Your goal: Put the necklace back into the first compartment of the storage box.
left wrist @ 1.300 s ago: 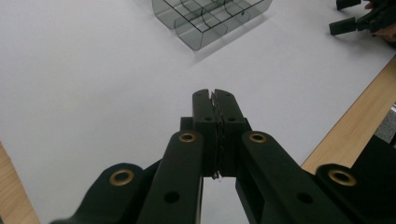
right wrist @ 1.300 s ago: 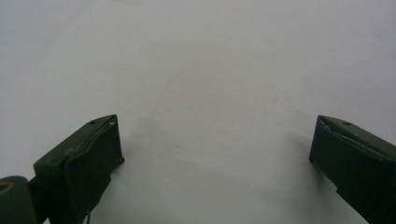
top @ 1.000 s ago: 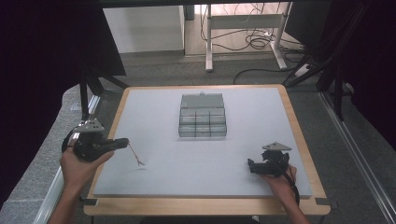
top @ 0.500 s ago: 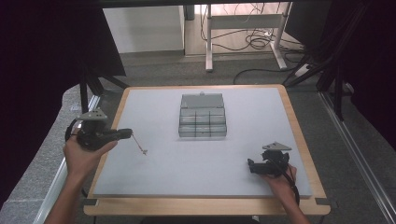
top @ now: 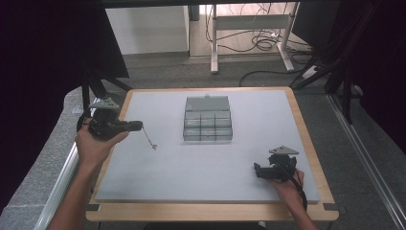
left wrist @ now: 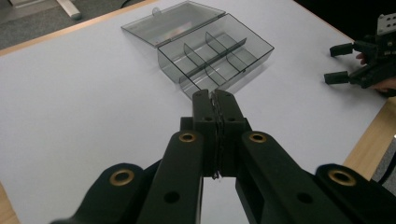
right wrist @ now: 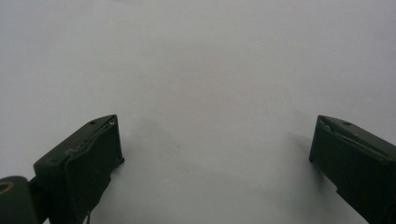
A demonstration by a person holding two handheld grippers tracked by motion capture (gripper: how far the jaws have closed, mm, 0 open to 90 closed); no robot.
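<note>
Your left gripper (top: 139, 126) clenched on thin chain (top: 149, 140), dangling clear above mat for carry toward open compartment box (top: 208, 125). Your right gripper (top: 257, 170) released, parked on mat (top: 191, 167).

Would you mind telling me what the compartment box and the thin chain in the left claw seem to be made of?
Compartment box: smoky clear plastic, probably; glossy, dividers visible through its walls. Thin chain: likely metal, fine and dangling from the left claw; too small to confirm.

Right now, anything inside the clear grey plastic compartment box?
Clear grey plastic compartment box: lid open, every visible cell empty. The shut left gripper covers its nearest corner; that part is hidden.
</note>
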